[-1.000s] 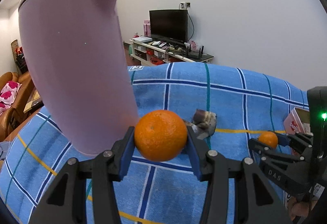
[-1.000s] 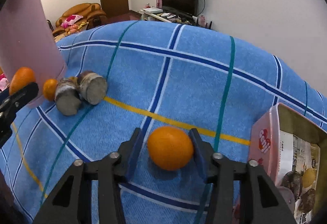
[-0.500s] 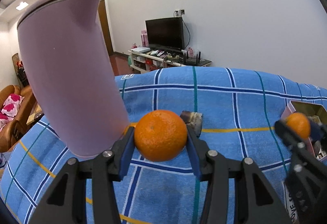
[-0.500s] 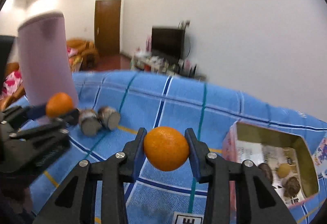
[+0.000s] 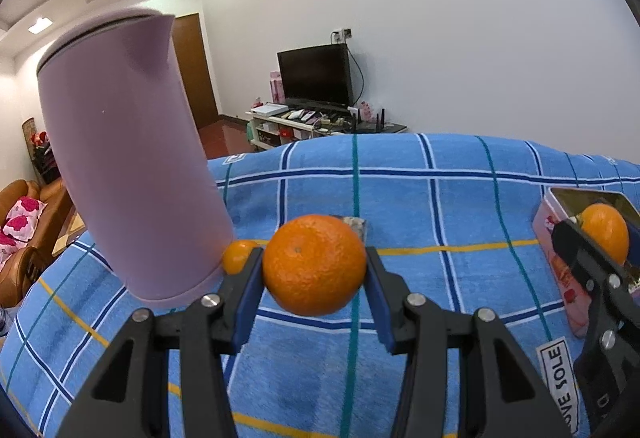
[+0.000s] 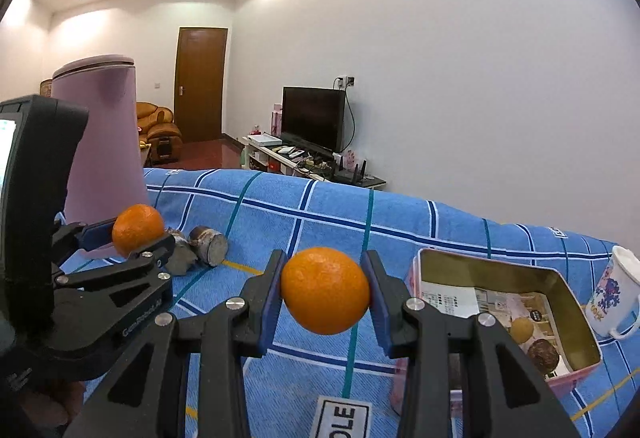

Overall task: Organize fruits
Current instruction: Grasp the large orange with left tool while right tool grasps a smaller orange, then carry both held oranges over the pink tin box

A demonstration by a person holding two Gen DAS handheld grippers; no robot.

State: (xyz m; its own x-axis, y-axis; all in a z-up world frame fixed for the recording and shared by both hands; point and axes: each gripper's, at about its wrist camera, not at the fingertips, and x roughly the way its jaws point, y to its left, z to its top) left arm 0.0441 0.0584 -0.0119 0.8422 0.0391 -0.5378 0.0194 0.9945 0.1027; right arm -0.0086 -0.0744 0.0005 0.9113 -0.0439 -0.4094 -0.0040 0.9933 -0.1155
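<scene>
Both grippers — left (image 5: 314, 280), right (image 6: 324, 294) — clamp an orange each; we've boxed neither, and a third (image 5: 239, 256) waits by the jug (image 5: 128, 166).

lilac kettle (image 5: 128, 166), television (image 5: 316, 76), printed mug (image 6: 614, 292), wooden door (image 6: 201, 84)

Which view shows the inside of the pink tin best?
The right wrist view: the pink tin lies open with small items on its floor. The left wrist view shows only its side wall, partly behind the right tool and its orange.

A small orange (image 5: 239, 256) sits half hidden behind the left tool (image 5: 314, 278).
</scene>
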